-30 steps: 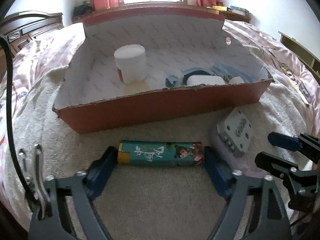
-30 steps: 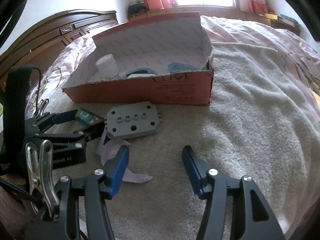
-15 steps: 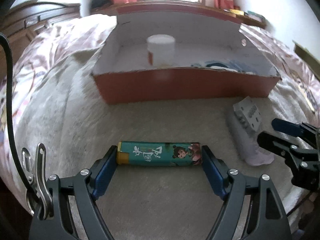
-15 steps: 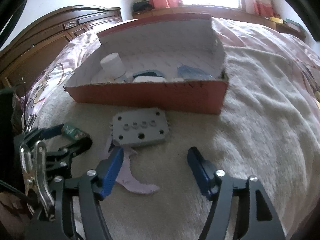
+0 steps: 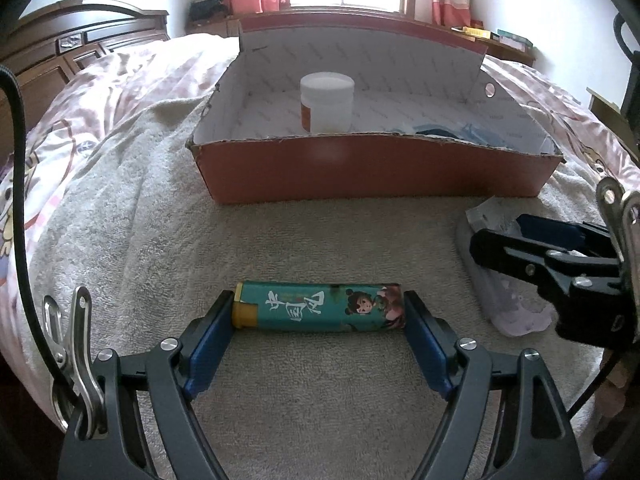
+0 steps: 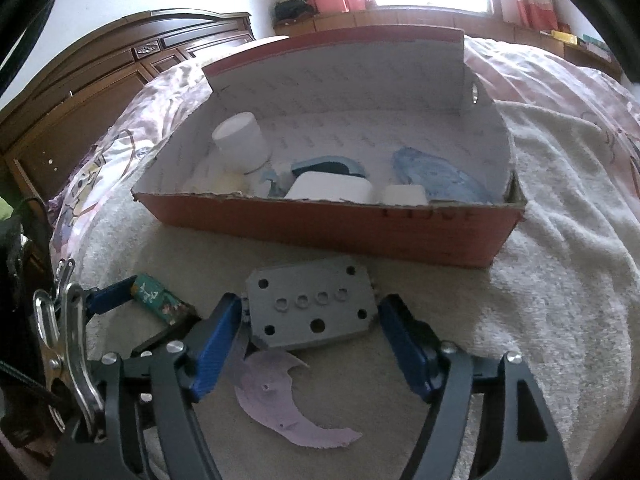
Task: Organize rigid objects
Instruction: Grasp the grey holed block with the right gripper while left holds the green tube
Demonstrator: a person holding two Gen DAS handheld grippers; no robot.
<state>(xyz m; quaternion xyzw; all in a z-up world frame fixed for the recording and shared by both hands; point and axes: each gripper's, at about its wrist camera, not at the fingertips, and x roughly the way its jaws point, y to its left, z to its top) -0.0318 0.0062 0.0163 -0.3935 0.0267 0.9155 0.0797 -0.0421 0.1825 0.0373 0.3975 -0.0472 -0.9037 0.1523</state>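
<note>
Right wrist view: the grey plate (image 6: pixel 310 307) lies straight ahead between the right gripper (image 6: pixel 311 342)'s spread, lately widening fingers — long axis crosswise (nothing clamped yet) — nearer than the left gripper (image 6: pixel 124 308).

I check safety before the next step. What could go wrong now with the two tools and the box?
1. The left tool pinches the teal tube only at its ends; it may slip or swing.
2. The right tool, just opened wider, straddles the grey plate without gripping; closing may catch the lilac scrap beneath.
3. The red box is already crowded on the right.
</note>
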